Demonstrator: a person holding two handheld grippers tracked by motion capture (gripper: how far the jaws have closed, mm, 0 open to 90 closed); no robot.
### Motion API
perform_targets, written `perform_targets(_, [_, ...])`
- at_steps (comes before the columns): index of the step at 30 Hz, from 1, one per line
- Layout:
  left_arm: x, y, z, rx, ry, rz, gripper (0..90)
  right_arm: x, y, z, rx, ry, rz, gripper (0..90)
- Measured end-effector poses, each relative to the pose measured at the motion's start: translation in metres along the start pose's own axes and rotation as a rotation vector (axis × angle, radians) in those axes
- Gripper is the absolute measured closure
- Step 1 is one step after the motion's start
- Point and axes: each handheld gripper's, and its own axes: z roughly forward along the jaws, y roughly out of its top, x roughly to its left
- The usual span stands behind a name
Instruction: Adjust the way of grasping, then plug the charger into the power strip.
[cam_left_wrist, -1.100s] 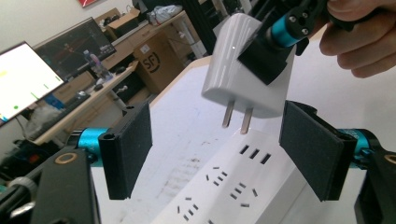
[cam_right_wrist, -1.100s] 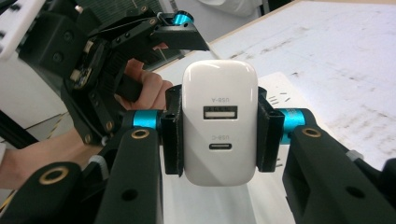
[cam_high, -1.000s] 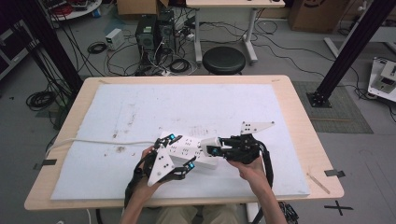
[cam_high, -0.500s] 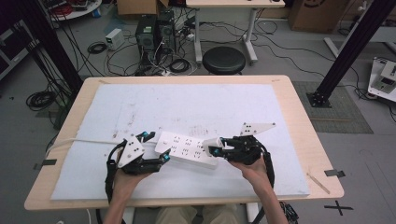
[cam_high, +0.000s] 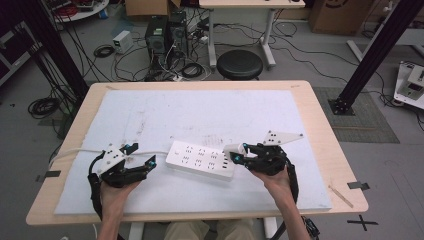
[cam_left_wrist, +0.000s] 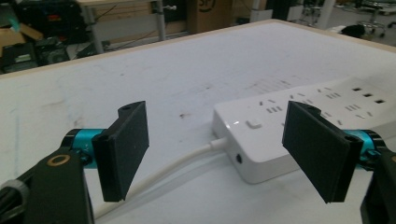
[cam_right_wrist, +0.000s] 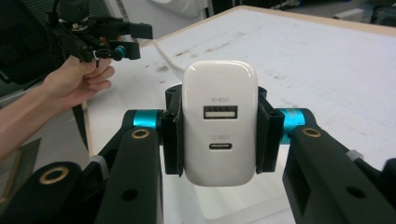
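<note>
A white power strip (cam_high: 200, 160) lies flat on the white mat (cam_high: 200, 115), and its white cord (cam_high: 75, 151) runs off to the left. My left gripper (cam_high: 141, 155) is just left of the strip's cord end. It is open and its jaws have just been opening. Nothing is between them. In the left gripper view the power strip (cam_left_wrist: 299, 121) and the cord (cam_left_wrist: 173, 163) lie just ahead of the left gripper (cam_left_wrist: 224, 140). My right gripper (cam_right_wrist: 218, 135) is shut on a white USB charger (cam_right_wrist: 219, 121). It holds that charger (cam_high: 234, 149) above the strip's right end.
The mat covers most of a wooden table (cam_high: 330, 150). A thin stick (cam_high: 342, 196) lies near the table's right front corner. Beyond the far edge stand a black stool (cam_high: 240, 64), computer cases (cam_high: 165, 35) and floor cables. The left hand and its gripper (cam_right_wrist: 105, 35) show far off in the right gripper view.
My left gripper has drawn away to the left from the power strip and its jaws stand wider. The strip now lies alone on the mat. The right gripper with the charger has stayed put.
</note>
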Motion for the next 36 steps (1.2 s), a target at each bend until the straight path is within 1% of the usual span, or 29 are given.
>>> perform_targets(1, [0.003,-0.002,-0.002,-0.001,0.013,-0.008,22.8,-0.001,0.0,-0.001,-0.004,-0.007,-0.006,63.1])
perform_targets(2, [0.007,-0.005,-0.005,-0.004,0.041,-0.026,22.8,-0.001,0.0,-0.002,-0.006,-0.014,-0.008,63.1])
perform_targets(3, [0.007,-0.005,-0.005,-0.004,0.041,-0.026,22.8,-0.001,0.001,-0.003,-0.006,-0.02,-0.006,63.1])
perform_targets(4, [0.01,-0.007,-0.008,-0.007,0.069,-0.037,22.8,-0.002,0.001,-0.004,-0.008,-0.022,-0.009,63.1])
perform_targets(5, [0.01,-0.007,-0.008,-0.007,0.069,-0.037,22.7,-0.002,0.001,-0.004,-0.007,-0.031,-0.01,63.1])
perform_targets(6, [0.012,-0.008,-0.009,-0.008,0.084,-0.044,22.7,-0.002,0.001,-0.004,-0.007,-0.031,-0.01,63.1])
perform_targets(7, [0.012,-0.008,-0.009,-0.008,0.084,-0.044,22.6,-0.002,0.001,-0.004,-0.007,-0.031,-0.01,63.1])
perform_targets(8, [0.016,-0.01,-0.011,-0.009,0.115,-0.058,22.5,-0.001,0.003,-0.005,-0.008,-0.042,-0.02,63.1])
perform_targets(9, [0.019,-0.011,-0.013,-0.008,0.129,-0.066,22.5,-0.001,0.003,-0.005,-0.008,-0.042,-0.02,63.1])
perform_targets(10, [0.019,-0.011,-0.013,-0.008,0.129,-0.066,22.4,-0.001,0.003,-0.005,-0.008,-0.042,-0.02,63.1])
perform_targets(11, [0.024,-0.015,-0.015,-0.016,0.183,-0.102,20.6,-0.001,0.004,-0.005,0.003,-0.055,-0.015,63.1])
perform_targets(12, [0.024,-0.015,-0.015,-0.016,0.183,-0.102,19.7,-0.001,0.004,-0.005,0.003,-0.055,-0.015,63.1])
perform_targets(13, [0.028,-0.019,-0.018,-0.028,0.201,-0.13,19.7,-0.002,0.003,-0.005,-0.001,-0.06,-0.027,63.1])
perform_targets(14, [0.028,-0.019,-0.018,-0.028,0.201,-0.13,19.7,-0.002,0.003,-0.005,-0.001,-0.06,-0.027,63.1])
perform_targets(15, [0.031,-0.019,-0.02,-0.035,0.23,-0.152,19.7,-0.002,0.003,-0.006,-0.005,-0.056,-0.03,63.1])
perform_targets(16, [0.031,-0.019,-0.02,-0.035,0.23,-0.152,19.6,-0.003,0.004,-0.006,-0.005,-0.057,-0.034,63.1])
perform_targets(17, [0.031,-0.02,-0.02,-0.045,0.253,-0.155,19.7,-0.003,0.004,-0.006,-0.004,-0.057,-0.033,63.1])
perform_targets(18, [0.031,-0.02,-0.02,-0.045,0.253,-0.155,19.7,-0.003,0.004,-0.006,-0.004,-0.057,-0.033,63.1])
perform_targets(19, [0.03,-0.02,-0.02,-0.045,0.262,-0.151,19.7,-0.004,0.005,-0.006,-0.003,-0.056,-0.034,63.1])
perform_targets(24, [0.027,-0.02,-0.019,-0.041,0.258,-0.131,19.6,-0.005,0.01,-0.006,0.017,-0.046,-0.045,63.1])
perform_targets(25, [0.027,-0.02,-0.018,-0.036,0.241,-0.128,19.7,-0.007,0.018,-0.004,0.05,-0.045,-0.055,63.1])
perform_targets(26, [0.027,-0.02,-0.018,-0.036,0.241,-0.128,19.6,-0.007,0.018,-0.004,0.05,-0.045,-0.055,63.1])
perform_targets(27, [0.027,-0.021,-0.019,-0.032,0.236,-0.129,19.7,-0.008,0.024,0.0,0.075,-0.046,-0.063,63.1])
perform_targets(28, [0.027,-0.021,-0.019,-0.032,0.236,-0.129,19.6,-0.008,0.024,0.0,0.075,-0.046,-0.063,63.1])
perform_targets(31, [0.027,-0.021,-0.018,-0.027,0.23,-0.128,19.6,-0.013,0.033,0.007,0.129,-0.034,-0.084,63.1])
perform_targets(32, [0.027,-0.021,-0.018,-0.027,0.23,-0.128,19.7,-0.013,0.033,0.007,0.129,-0.034,-0.084,63.1])
perform_targets(33, [0.026,-0.021,-0.019,-0.027,0.232,-0.126,19.6,-0.016,0.042,0.014,0.201,-0.029,-0.102,63.1])
perform_targets(36, [0.025,-0.021,-0.019,-0.031,0.237,-0.127,19.7,-0.017,0.047,0.019,0.257,-0.016,-0.116,63.1])
